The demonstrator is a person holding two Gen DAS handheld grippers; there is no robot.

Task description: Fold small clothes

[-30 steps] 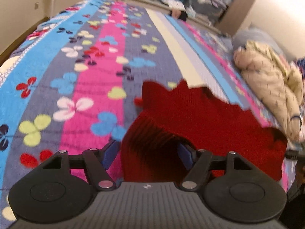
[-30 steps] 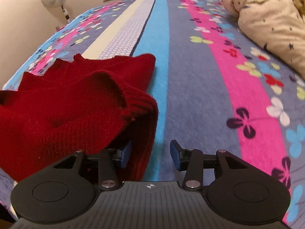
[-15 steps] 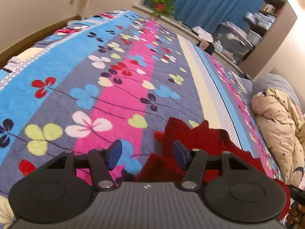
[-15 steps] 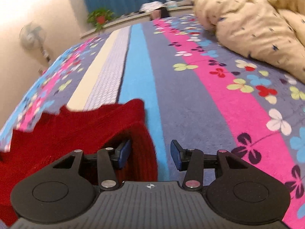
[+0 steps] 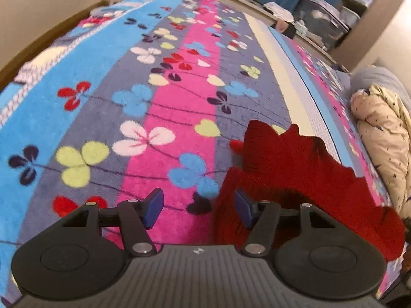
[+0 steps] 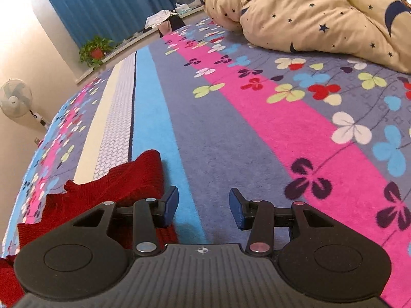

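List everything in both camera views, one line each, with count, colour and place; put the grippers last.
sweater: one, dark red, lying on the blanket near the grippers
blanket: one, striped blue, grey and pink with flowers, covering the bed
quilt: one, cream with dark stars, bunched at the far right of the bed
pillow: one, grey, behind the quilt
plant: one, green in a red pot, on the ledge
fan: one, white, by the wall
curtain: one, blue, beyond the bed
left gripper: one, black with blue pads, open, holding nothing
right gripper: one, black with blue pads, open, holding nothing
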